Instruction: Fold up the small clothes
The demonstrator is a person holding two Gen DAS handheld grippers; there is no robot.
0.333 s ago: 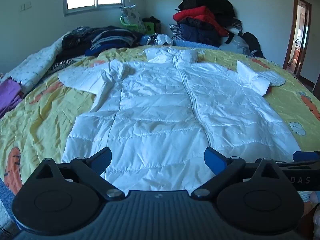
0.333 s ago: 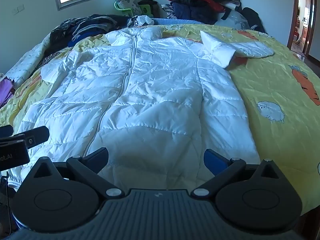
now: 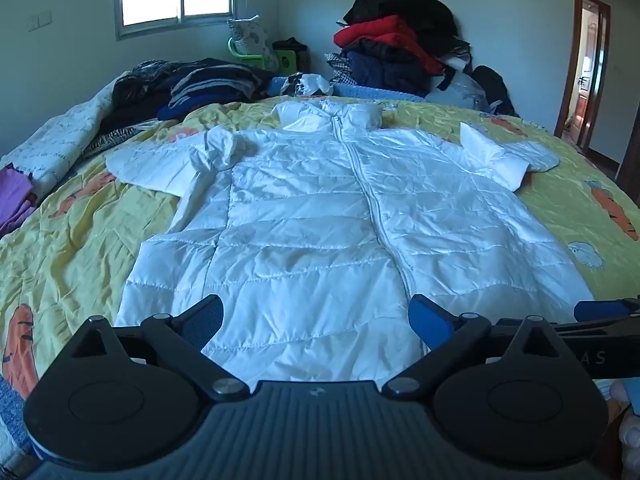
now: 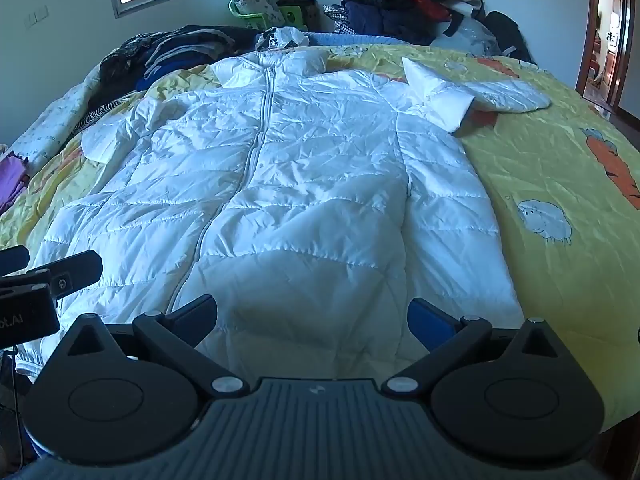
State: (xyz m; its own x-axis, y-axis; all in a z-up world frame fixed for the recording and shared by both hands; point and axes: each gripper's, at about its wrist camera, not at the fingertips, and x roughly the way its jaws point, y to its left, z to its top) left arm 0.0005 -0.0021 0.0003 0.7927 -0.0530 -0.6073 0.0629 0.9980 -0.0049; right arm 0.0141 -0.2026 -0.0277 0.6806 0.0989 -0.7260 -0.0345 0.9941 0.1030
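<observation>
A white quilted puffer jacket (image 3: 320, 216) lies flat and zipped on the yellow bedspread, collar at the far end, hem nearest me. It also shows in the right wrist view (image 4: 304, 184). Its right sleeve (image 4: 480, 92) is bent with the cuff folded over. Its left sleeve (image 3: 160, 160) lies spread to the left. My left gripper (image 3: 316, 320) is open and empty, hovering over the hem's left half. My right gripper (image 4: 312, 320) is open and empty over the hem's right half. The left gripper's finger (image 4: 60, 272) shows at the left edge of the right wrist view.
The yellow bedspread (image 3: 72, 248) with carrot and sheep prints covers the bed. Folded dark clothes (image 3: 192, 84) lie at the far left. A pile of red and dark coats (image 3: 400, 44) stands at the far end. A doorway (image 3: 588, 72) is at the right.
Both grippers have shifted very slightly; the jacket lies as before and both stay open.
</observation>
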